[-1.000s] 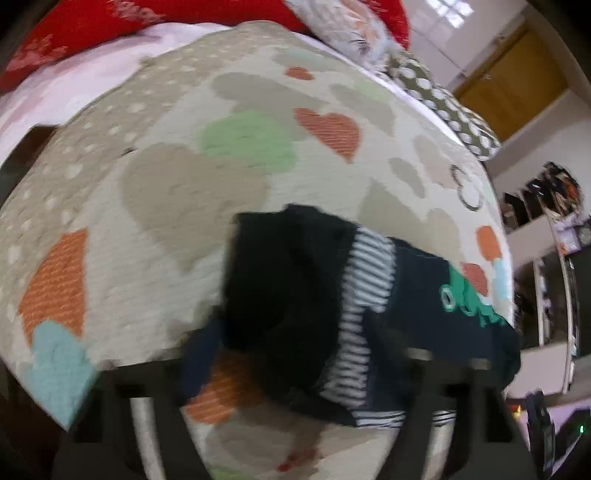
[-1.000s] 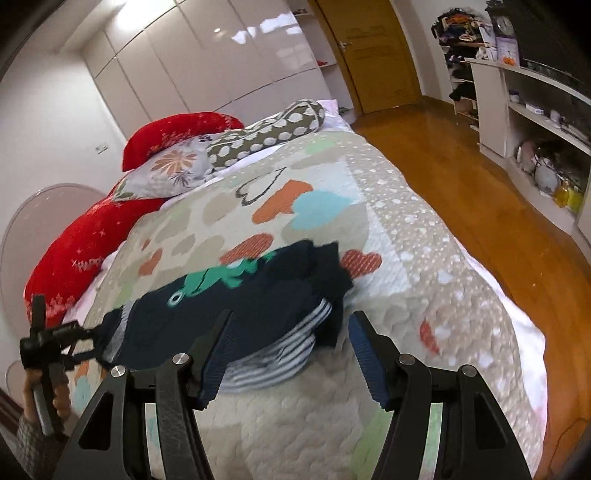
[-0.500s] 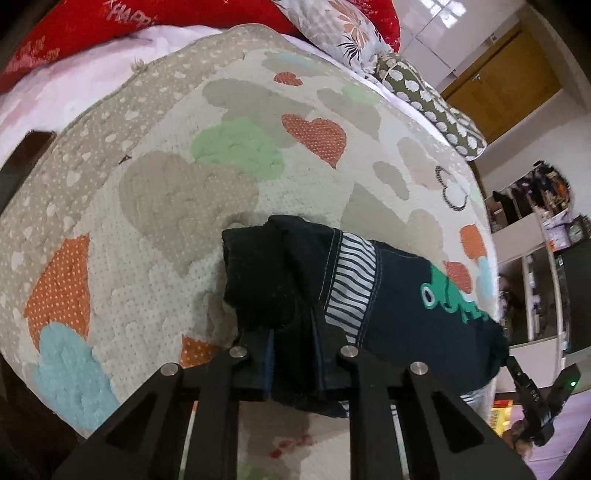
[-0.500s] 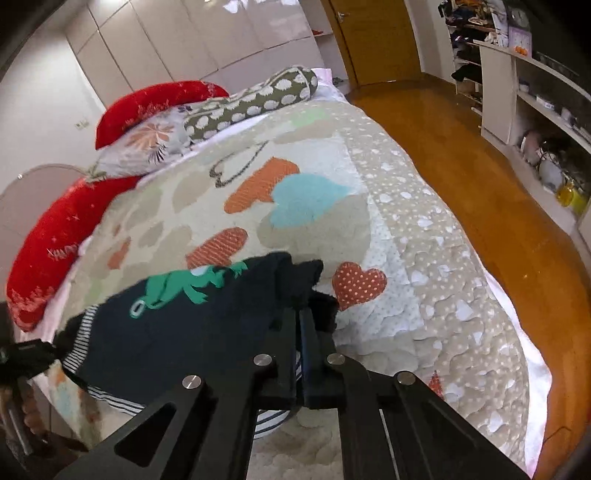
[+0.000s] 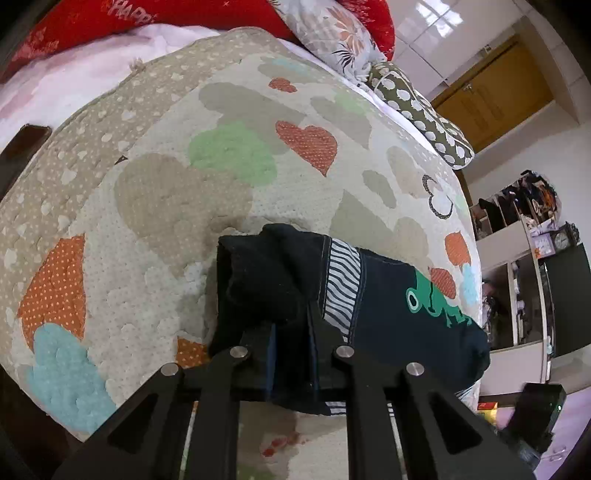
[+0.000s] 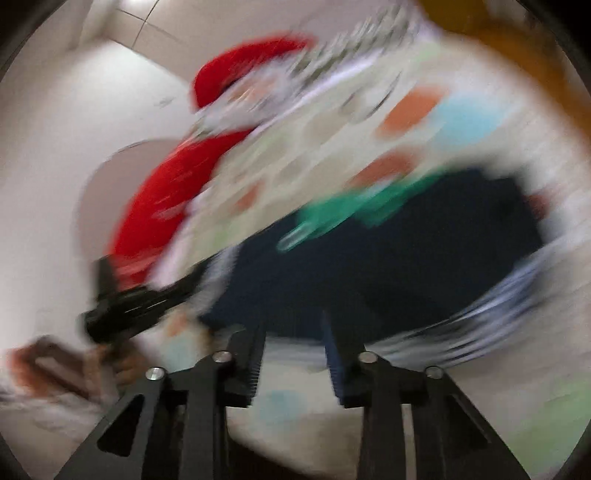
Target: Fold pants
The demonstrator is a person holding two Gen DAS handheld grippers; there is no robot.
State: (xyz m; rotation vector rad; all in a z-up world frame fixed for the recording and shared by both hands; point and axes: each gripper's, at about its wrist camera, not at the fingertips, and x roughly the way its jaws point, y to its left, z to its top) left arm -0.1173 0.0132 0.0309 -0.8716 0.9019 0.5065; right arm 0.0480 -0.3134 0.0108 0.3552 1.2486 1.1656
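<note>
The dark navy pants [image 5: 388, 295] with a green frog print and a striped band lie folded on the heart-patterned quilt [image 5: 221, 155]. My left gripper [image 5: 291, 332] is shut on the dark bunched end of the pants near the quilt's front edge. The right wrist view is heavily blurred: the pants [image 6: 406, 251] lie just ahead, and my right gripper [image 6: 293, 332] stands open with a gap between its fingers, holding nothing. The left gripper's black body [image 6: 147, 299] shows at the left of that view.
Red pillows [image 5: 110, 22], a floral pillow [image 5: 332, 37] and a spotted bolster [image 5: 421, 114] lie at the head of the bed. A wooden door [image 5: 491, 99] and shelves [image 5: 517, 258] stand beyond the far side.
My right gripper has let go of the pants, opened and swung quickly, blurring its view. My left gripper stays shut on the dark end.
</note>
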